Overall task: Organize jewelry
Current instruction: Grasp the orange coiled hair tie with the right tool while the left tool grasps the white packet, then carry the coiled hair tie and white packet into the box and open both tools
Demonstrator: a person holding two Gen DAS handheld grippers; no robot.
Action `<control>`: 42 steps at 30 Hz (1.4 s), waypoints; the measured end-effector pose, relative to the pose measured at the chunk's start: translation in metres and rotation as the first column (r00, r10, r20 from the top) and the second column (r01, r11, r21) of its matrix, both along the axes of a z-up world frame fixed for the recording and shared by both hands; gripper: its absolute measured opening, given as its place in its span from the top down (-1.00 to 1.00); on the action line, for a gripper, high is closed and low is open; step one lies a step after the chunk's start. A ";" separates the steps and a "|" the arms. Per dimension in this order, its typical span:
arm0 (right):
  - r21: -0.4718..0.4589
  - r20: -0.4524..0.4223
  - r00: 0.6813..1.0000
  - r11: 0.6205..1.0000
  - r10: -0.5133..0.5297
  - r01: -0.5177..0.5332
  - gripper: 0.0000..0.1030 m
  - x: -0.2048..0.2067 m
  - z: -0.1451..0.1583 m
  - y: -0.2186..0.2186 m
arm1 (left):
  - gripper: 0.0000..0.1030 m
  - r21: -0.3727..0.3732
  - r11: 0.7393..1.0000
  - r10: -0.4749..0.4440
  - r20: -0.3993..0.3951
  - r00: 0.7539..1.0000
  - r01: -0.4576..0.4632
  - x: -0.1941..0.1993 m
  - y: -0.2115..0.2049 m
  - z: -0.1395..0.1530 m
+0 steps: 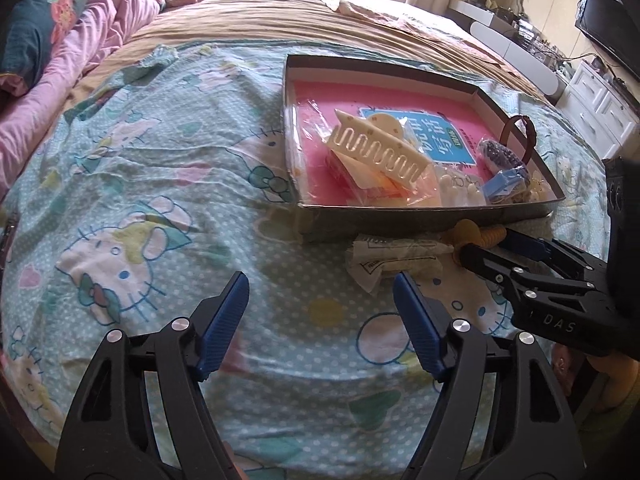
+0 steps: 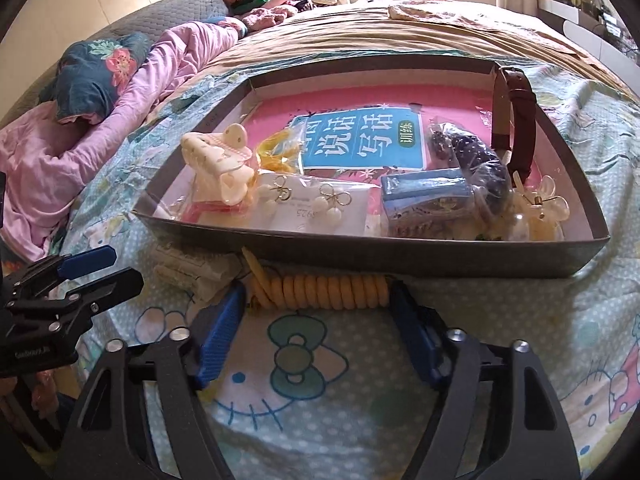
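We saw the bed's cartoon-print sheet [image 2: 304,364] fill the lower half of both views, with the shallow grey tray [image 2: 400,254] of bagged jewelry across the middle of the right wrist view. Just below its near wall lay the yellow coiled hair tie [image 2: 332,290], stretched left to right across the frame. Our right gripper [image 2: 318,300] bracketed it, jaws spread, one pad at each end of the coil, though we could not tell whether they pressed it yet. A white packet [image 1: 394,260] lay just left of it. Our left gripper [image 1: 320,290], lower centre of its own view, stood spread and empty, short of that packet.
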State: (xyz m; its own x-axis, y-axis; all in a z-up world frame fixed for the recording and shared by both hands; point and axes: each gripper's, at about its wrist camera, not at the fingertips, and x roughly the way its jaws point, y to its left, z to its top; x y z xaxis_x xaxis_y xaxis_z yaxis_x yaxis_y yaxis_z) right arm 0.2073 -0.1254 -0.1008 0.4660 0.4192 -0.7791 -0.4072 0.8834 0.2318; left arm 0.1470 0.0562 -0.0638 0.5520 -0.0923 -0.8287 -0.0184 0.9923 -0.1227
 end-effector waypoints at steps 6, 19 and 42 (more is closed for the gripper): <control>0.059 -0.005 1.000 0.998 0.019 -0.019 -0.23 -0.001 0.005 -0.020 | -0.30 -0.058 0.997 -0.043 -0.007 0.999 0.043 0.011 -0.016 -0.007; 0.116 0.052 0.998 0.993 -0.028 0.022 -0.22 -0.014 0.045 -0.075 | 0.01 -0.027 0.998 -0.053 0.004 0.999 0.053 0.022 -0.043 -0.011; 0.147 0.209 0.971 0.985 -0.120 0.090 -0.20 0.012 0.099 -0.112 | 0.01 -0.018 0.995 -0.090 0.175 0.981 0.095 0.043 -0.061 0.062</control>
